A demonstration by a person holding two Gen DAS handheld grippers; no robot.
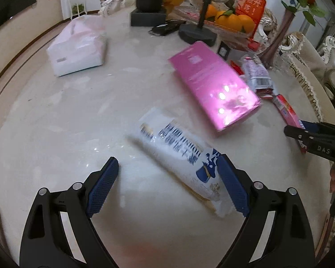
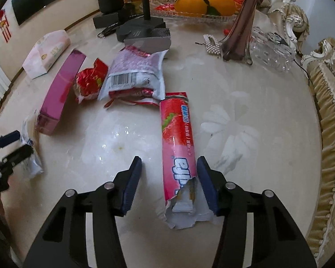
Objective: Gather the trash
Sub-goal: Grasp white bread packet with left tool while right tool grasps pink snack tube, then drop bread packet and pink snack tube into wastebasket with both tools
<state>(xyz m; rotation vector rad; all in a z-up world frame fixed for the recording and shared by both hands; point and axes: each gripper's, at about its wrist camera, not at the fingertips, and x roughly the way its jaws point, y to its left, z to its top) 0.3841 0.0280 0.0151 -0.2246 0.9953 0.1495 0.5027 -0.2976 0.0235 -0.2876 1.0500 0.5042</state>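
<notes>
Your left hand-held gripper [image 1: 168, 184] hangs over the marble tabletop [image 1: 56, 122] with its jaws spread wide. The white wrapper [image 1: 178, 156] with blue print lies flat between them; its near end sits against the right pad, the left pad is well clear of it, and nothing is clamped.

Your right hand-held gripper [image 2: 169, 186] also stands apart. The red strawberry wrapper [image 2: 178, 145] lies lengthwise between its jaws, its torn end nearest you. The right pad looks to touch the wrapper's edge, while the left pad stands off from it, so no grip is made.

Take the pink box [image 1: 214, 84] as your landmark. The white wrapper lies just in front of it, on its near side. The strawberry wrapper lies to the box's right, near its front corner. Beside the box's right flank sit a crumpled red foil wrapper [image 2: 89, 82] and a torn white pouch [image 2: 134, 76] with a barcode, the pouch overlapping the far tip of the strawberry wrapper. To the box's left, well apart, is a tissue pack [image 1: 78, 49]. Beyond the box stand a black stand [image 1: 197, 33], a tray of oranges [image 1: 232, 21], and a dark vase [image 2: 241, 22].
</notes>
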